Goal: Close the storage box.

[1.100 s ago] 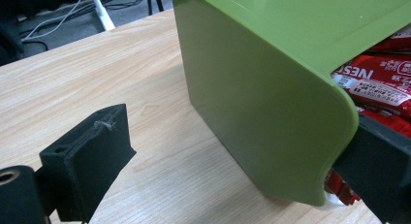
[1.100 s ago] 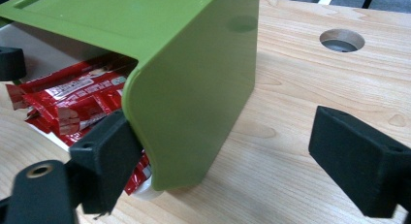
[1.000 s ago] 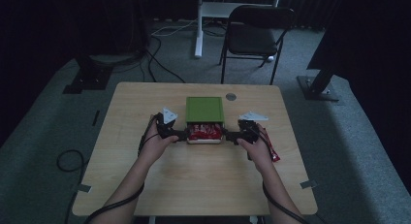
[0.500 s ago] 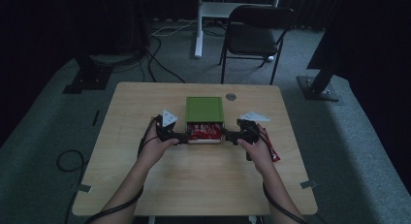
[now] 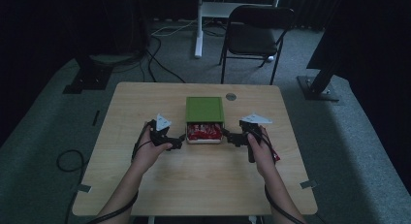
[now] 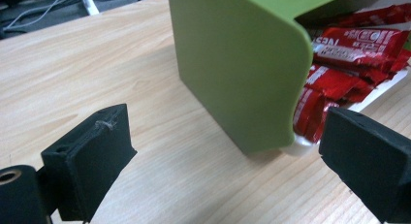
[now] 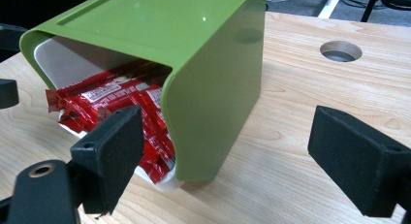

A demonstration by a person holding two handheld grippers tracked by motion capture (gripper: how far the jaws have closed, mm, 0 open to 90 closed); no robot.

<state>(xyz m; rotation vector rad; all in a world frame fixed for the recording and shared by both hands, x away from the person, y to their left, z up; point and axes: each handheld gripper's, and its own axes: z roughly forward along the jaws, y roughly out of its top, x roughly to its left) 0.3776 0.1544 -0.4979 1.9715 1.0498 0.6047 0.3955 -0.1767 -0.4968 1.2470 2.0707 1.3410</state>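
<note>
Green box (image 5: pixel 204 109) sits approx mid-table, nearer the far edge of the table (image 5: pixel 203 185); its open mouth faces the near edge, w/ a white inner tray (image 7: pixel 72 64) and red snack packets (image 5: pixel 204 132) spilling out front. Left gripper (image 5: pixel 180 138) is at the box's front-left corner, jaws spread wide, gripping nothing; in the left gripper view the green wall (image 6: pixel 232 64) stands between the 2 jaws. Right gripper (image 5: pixel 226 134) is at the front-right corner, also wide apart w/ nothing held. Round hole (image 5: pixel 231 96) lies near the far edge, right of the box. Near half of the table is bare wood; left and right edges well apart from the box.
</note>
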